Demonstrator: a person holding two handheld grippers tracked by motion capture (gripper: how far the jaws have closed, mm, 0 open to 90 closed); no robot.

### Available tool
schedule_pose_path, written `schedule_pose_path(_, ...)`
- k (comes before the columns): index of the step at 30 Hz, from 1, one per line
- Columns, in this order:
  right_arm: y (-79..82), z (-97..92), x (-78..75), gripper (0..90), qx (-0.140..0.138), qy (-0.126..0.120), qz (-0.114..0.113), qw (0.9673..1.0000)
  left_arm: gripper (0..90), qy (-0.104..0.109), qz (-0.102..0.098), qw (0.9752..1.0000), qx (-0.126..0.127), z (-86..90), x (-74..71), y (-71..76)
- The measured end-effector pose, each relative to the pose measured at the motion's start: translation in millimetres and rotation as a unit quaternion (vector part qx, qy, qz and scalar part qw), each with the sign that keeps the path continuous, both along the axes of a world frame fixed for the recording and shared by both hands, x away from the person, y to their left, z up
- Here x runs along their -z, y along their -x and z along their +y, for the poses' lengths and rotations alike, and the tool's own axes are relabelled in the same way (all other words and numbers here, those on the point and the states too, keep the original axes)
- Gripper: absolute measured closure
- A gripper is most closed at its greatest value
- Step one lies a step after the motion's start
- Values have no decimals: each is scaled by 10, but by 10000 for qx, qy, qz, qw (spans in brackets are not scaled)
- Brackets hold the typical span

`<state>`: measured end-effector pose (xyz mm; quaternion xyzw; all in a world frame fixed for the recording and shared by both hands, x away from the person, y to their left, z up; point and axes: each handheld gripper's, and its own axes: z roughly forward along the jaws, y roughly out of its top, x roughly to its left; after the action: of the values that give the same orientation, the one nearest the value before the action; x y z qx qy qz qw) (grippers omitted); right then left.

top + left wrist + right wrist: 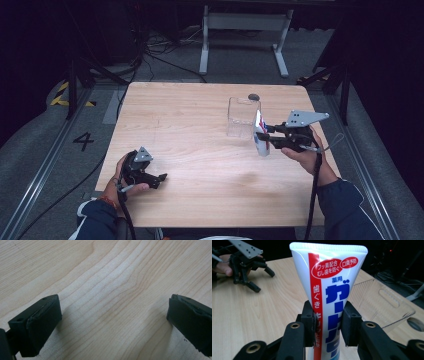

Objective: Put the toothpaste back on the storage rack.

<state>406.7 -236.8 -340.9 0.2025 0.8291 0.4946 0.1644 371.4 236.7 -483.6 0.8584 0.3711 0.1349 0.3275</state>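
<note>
Two hand-held grippers are seen over a pale wooden counter (200, 120). At the left of the high view, the left hand-held gripper (159, 181) is held low at the near left part of the counter, close to its front edge, with its jaws spread wide and nothing between them; in the left gripper view only bare wood grain is seen between the two black pads (40, 325). Further right, a clear plastic container (243, 117) is stood upright on the far right part of the counter, and a small dark round hole (253, 96) is seen in the board just behind it. Just beside the container, on its right, a toothpaste tube (260, 135) is gripped by the right hand-held gripper (265, 140), whose jaws are closed on the tube's middle. The tube is white with a red stripe and blue lettering, and it is held upright, crimped end up, above the counter. In the right gripper view the container is seen lying behind the tube to the right.
</note>
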Motion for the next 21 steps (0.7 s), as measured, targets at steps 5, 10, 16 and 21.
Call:
schedule_pose_path(5,-82,45,-70,685,30,-54,-33,10000,2,2,8,10000,2,0,0,1)
schedule_pose_path(10,-157,110,-108,685,45,-52,-44,10000,2,2,9,10000,1,0,0,1)
schedule_pose_path(16,-248,191,-204,685,72,-103,-149,9998,2,0,9,10000,3,0,0,1)
schedule_pose_path(21,-325,244,-300,685,105,-169,-217,9996,2,-14,15,10000,4,0,-2,1)
